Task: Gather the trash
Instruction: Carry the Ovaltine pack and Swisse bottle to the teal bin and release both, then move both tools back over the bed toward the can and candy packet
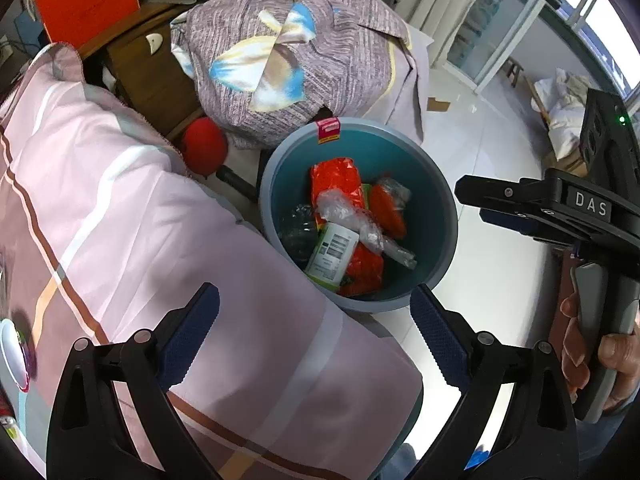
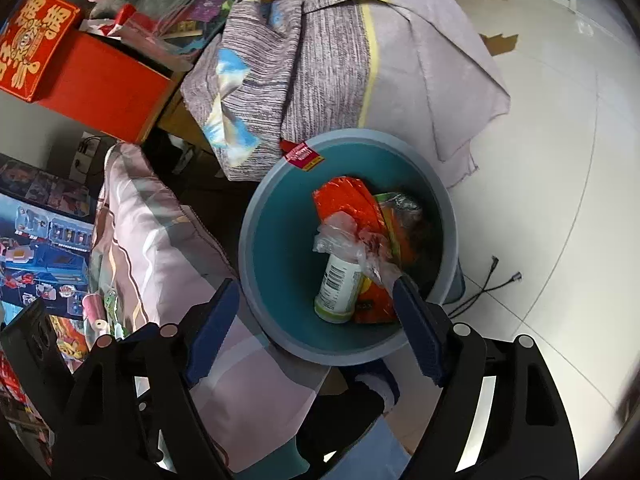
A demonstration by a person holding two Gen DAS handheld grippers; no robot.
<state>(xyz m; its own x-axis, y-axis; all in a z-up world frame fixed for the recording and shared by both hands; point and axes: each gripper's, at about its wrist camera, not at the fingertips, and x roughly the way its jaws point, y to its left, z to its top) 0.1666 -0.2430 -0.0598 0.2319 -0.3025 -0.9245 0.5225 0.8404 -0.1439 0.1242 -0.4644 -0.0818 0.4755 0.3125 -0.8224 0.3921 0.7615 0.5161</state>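
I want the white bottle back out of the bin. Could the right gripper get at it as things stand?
Probably yes. The right gripper hangs open right above the bin, whose top is uncovered. The white bottle lies near the top, though a clear plastic bag drapes over its upper end.

Daylight from the windows (image 1: 520, 8) at upper right, scene bright overall. Strong glare on the white floor tiles (image 2: 560, 160), nearly blown out. Soft shadows under the desk (image 1: 152, 76). Heavy fisheye bend w/ black corners in both views. Center sharp; edges smeared, esp. right wrist view's lower right.
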